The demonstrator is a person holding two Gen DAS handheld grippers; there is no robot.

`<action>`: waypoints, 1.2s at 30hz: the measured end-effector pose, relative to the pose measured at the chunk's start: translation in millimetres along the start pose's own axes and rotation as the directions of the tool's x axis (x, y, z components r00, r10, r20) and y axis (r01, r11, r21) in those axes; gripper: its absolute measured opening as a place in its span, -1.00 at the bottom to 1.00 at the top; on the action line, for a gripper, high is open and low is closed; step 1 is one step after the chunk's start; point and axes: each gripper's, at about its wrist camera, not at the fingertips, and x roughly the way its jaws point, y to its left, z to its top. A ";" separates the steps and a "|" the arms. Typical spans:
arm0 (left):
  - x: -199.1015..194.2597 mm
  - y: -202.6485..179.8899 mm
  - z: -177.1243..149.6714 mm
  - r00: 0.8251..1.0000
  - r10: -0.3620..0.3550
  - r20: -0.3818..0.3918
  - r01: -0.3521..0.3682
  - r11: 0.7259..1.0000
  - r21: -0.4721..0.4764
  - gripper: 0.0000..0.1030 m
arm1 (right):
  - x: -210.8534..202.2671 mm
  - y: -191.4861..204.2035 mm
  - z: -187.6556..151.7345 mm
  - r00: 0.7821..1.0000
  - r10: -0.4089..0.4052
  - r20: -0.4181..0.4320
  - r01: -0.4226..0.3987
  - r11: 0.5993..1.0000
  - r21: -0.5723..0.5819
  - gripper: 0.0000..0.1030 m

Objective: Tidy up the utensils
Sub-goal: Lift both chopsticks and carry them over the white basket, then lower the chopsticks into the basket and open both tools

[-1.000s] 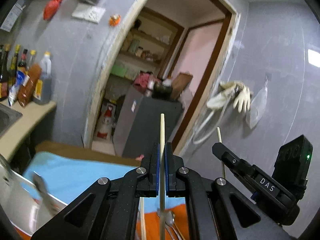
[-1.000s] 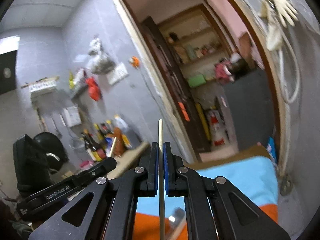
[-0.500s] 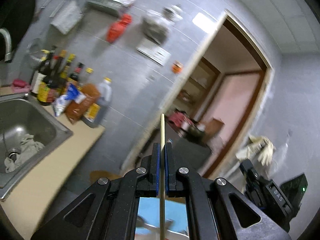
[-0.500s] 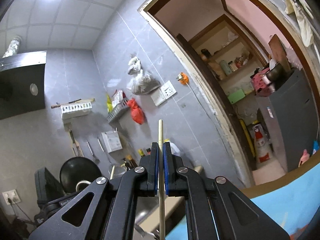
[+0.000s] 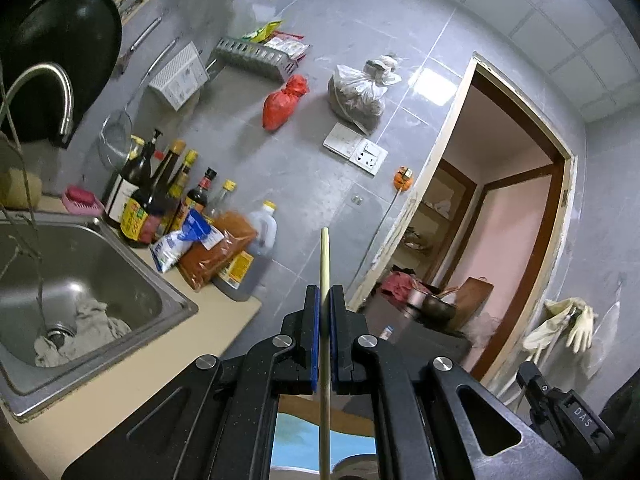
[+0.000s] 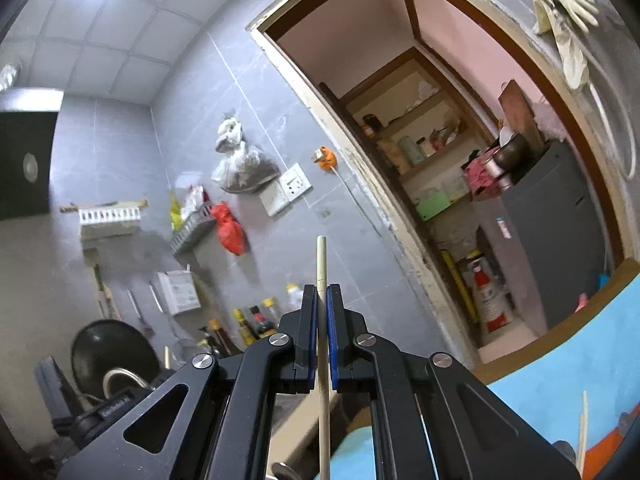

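Observation:
My left gripper (image 5: 325, 294) is shut on a pale wooden chopstick (image 5: 325, 256) that runs between the pads and sticks up past the tips. It is raised and tilted up toward the grey tiled wall. My right gripper (image 6: 320, 292) is shut on a second chopstick (image 6: 321, 260), also raised and pointing at the wall beside the doorway. The right gripper's body shows at the lower right of the left wrist view (image 5: 568, 412). Another chopstick (image 6: 583, 424) lies on the blue and orange cloth (image 6: 560, 352) at the lower right.
A steel sink (image 5: 80, 280) with a rag and a tap (image 5: 48, 88) is at the left. Sauce bottles (image 5: 160, 192) and packets stand on the beige counter (image 5: 140, 360). A white holder (image 5: 180, 76) and a grey rack (image 5: 256, 58) hang on the wall. A doorway (image 5: 500, 240) opens right.
Both grippers have tilted upward and swung left, away from the cloth toward the wall and sink. Each still holds its chopstick.

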 end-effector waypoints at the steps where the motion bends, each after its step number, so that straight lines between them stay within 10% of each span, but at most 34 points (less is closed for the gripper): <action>1: -1.8 -1.1 -3.1 1.000 0.005 0.008 -0.005 1.000 0.010 -0.96 | -0.7 1.6 -2.3 1.000 -0.007 0.000 0.007 1.000 -0.013 -0.93; 21: -9.1 -10.1 -26.7 0.994 -0.014 -0.110 0.023 0.997 0.078 -0.91 | -9.3 7.2 -20.3 0.992 -0.027 -0.123 0.013 0.993 -0.118 -0.88; 36: -25.0 -82.5 -19.0 0.963 -0.054 -0.264 0.105 0.978 0.183 0.22 | -49.4 -1.9 32.6 0.984 -0.083 -0.158 0.061 0.988 -0.139 0.00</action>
